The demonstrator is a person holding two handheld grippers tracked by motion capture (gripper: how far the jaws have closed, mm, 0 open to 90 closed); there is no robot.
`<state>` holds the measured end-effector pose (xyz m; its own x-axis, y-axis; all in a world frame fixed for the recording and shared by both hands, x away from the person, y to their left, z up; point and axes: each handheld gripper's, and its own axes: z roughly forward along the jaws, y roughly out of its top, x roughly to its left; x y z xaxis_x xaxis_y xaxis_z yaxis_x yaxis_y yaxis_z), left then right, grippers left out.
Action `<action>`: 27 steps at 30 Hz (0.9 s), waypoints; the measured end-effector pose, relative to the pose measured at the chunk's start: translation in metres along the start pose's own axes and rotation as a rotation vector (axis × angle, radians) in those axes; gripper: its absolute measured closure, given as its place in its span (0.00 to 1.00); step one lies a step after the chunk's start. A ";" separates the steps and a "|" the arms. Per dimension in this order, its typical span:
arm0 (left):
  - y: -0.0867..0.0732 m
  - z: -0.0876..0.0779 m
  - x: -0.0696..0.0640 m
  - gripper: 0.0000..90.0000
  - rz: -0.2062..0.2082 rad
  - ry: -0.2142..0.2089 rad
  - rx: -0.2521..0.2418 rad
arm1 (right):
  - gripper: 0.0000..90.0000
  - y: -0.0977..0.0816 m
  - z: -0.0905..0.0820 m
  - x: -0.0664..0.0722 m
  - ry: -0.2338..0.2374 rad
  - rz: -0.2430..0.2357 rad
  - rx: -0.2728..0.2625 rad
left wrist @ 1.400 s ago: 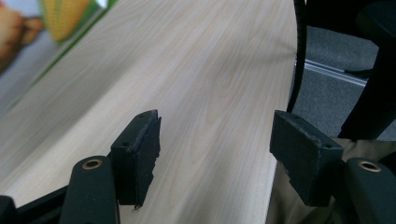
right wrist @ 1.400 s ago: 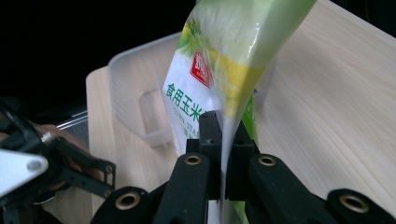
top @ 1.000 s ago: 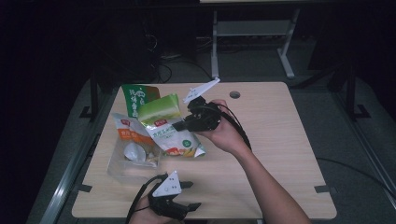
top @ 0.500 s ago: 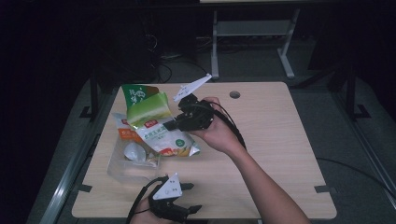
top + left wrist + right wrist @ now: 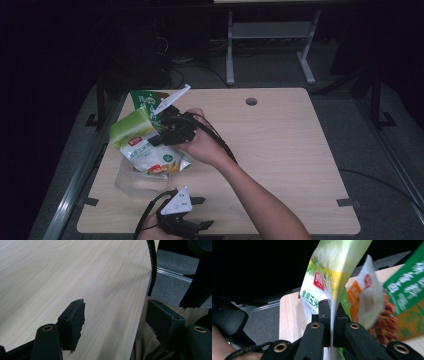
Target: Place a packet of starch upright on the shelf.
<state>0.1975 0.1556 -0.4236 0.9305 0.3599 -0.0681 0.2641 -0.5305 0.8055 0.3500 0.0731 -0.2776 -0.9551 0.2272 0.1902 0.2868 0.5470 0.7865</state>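
The right tool (image 5: 161, 131) pinches a green-and-white pouch (image 5: 145, 145), lifted over the clear container (image 5: 131, 181) at the bench's (image 5: 280, 145) left; the left tool (image 5: 196, 214), open and empty, rests nearer.

The green-and-white pouch (image 5: 329, 272) is running off the top edge of the right gripper view, and its lower edge is disappearing between the pads of the right claw (image 5: 331, 315). Beside it, the orange packet (image 5: 367, 297) and green bag (image 5: 409, 287) are appearing blurred. In the high view, the left claw (image 5: 197, 212) is being cropped at the bottom edge. The pouch's print is remaining too small to read.
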 end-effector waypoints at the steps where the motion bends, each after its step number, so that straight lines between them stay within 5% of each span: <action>1: 0.000 -0.001 0.000 0.35 0.000 -0.001 0.000 | 0.98 0.001 0.004 0.000 0.005 -0.001 0.003; 11: -0.009 -0.007 -0.001 0.35 -0.010 0.001 0.021 | 0.98 0.009 0.050 0.003 0.052 0.007 0.029; 16: -0.010 -0.007 -0.001 0.35 -0.006 0.000 0.018 | 0.98 0.009 0.063 0.004 0.091 0.034 0.015; 27: -0.013 -0.009 0.000 0.35 -0.017 -0.001 0.013 | 0.97 -0.002 0.094 0.004 0.100 0.053 0.049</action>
<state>0.1922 0.1692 -0.4291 0.9261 0.3683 -0.0821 0.2830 -0.5340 0.7967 0.3530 0.1482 -0.3336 -0.9406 0.1761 0.2902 0.3376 0.5756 0.7448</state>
